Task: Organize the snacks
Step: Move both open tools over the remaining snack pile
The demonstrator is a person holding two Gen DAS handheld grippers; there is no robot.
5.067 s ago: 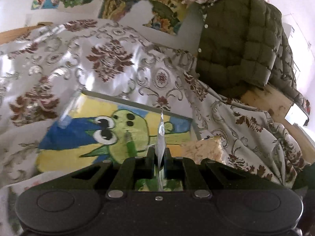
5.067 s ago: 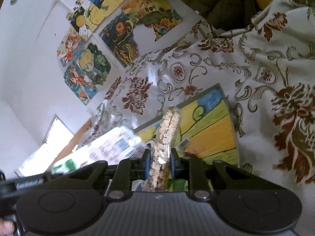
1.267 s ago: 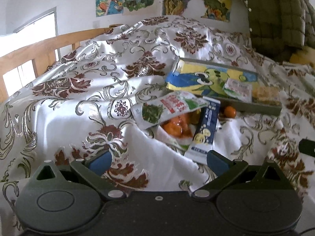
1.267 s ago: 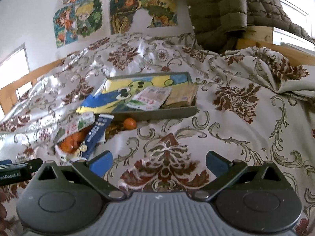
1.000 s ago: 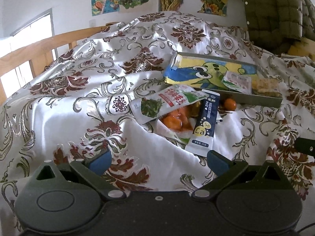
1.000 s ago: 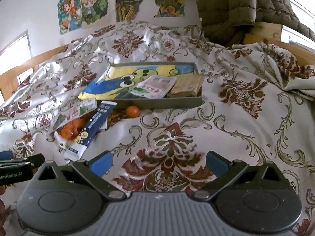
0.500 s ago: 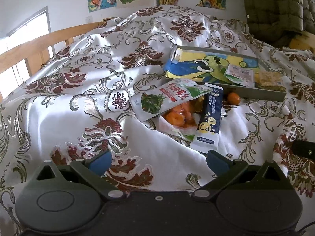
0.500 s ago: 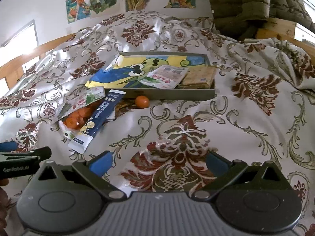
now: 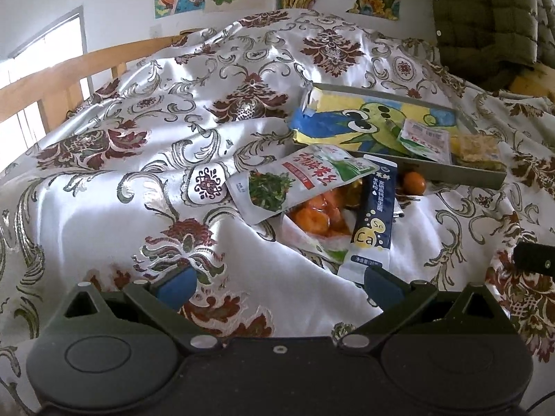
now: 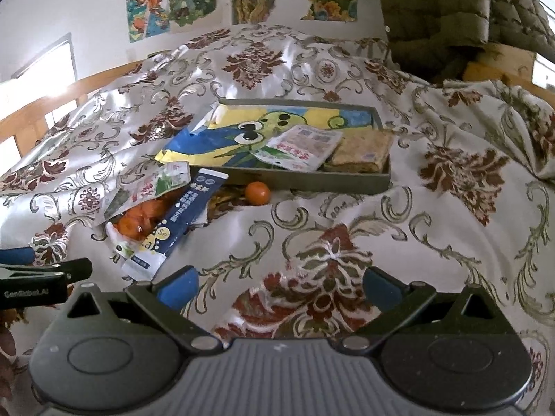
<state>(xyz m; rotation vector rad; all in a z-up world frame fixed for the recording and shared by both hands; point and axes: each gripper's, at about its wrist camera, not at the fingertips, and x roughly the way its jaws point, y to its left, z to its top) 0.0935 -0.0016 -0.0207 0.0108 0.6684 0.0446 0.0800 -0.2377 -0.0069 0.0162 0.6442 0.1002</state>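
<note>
Both grippers hang low over the bed with their blue-padded jaws spread wide and nothing between them. The left gripper (image 9: 277,282) points toward a loose heap of snacks on the floral bedspread (image 9: 138,180); the right gripper (image 10: 279,286) hovers over bare cloth nearer the foot of that heap.

Farther back sits a shallow grey tray (image 10: 312,178) lined with a cartoon frog picture. Inside it, toward its right end, a white sachet (image 10: 305,147) lies flat, partly overlapping a clear-wrapped crispy snack bar (image 10: 364,150) that rests against the tray's right wall.

Just in front of the tray, on the bedspread, a single small orange (image 10: 257,192) lies close to the tray wall. To its left a dark blue stick packet marked "Ca" (image 9: 374,215) lies across a clear bag of oranges (image 9: 314,216), and a white pouch showing green vegetables (image 9: 298,180) lies on top of that bag, its upper corner near the tray's front left corner.

A quilted olive jacket (image 10: 461,10) hangs at the back right, and posters (image 10: 173,0) cover the wall.
</note>
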